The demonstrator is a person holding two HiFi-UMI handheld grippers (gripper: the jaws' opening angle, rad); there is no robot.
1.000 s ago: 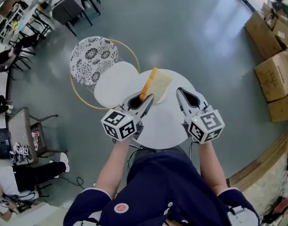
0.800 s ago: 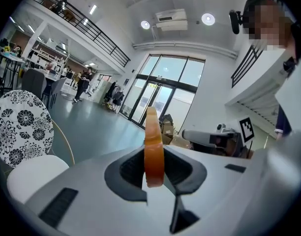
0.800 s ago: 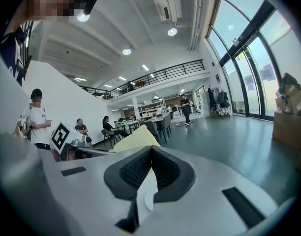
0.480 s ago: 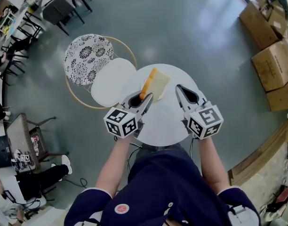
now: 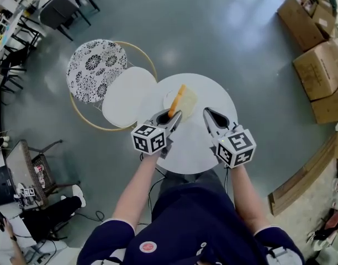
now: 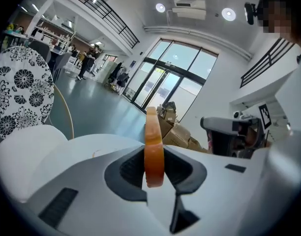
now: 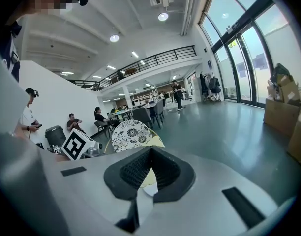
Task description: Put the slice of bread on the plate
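Observation:
My left gripper [image 5: 173, 114] is shut on a slice of bread [image 5: 183, 98], pale yellow with an orange crust, and holds it on edge just above the round white table [image 5: 196, 148]. The left gripper view shows the crust [image 6: 153, 146] standing upright between the pads of that gripper [image 6: 154, 156]. My right gripper [image 5: 209, 112] hovers to the right of the bread, shut and empty. In the right gripper view its pads meet at the tips [image 7: 150, 151], and the bread [image 7: 158, 140] shows just beyond them. A white plate is hard to tell apart from the white tabletop.
A white oval top [image 5: 127, 95] and a black-and-white patterned round seat [image 5: 96, 69] inside a gold ring stand left of the table. Cardboard boxes [image 5: 318, 65] are stacked at the right. Chairs, desks and seated people fill the far left.
Both grippers have sunk toward the tabletop. The bread has come down with the left gripper and stands more on edge.

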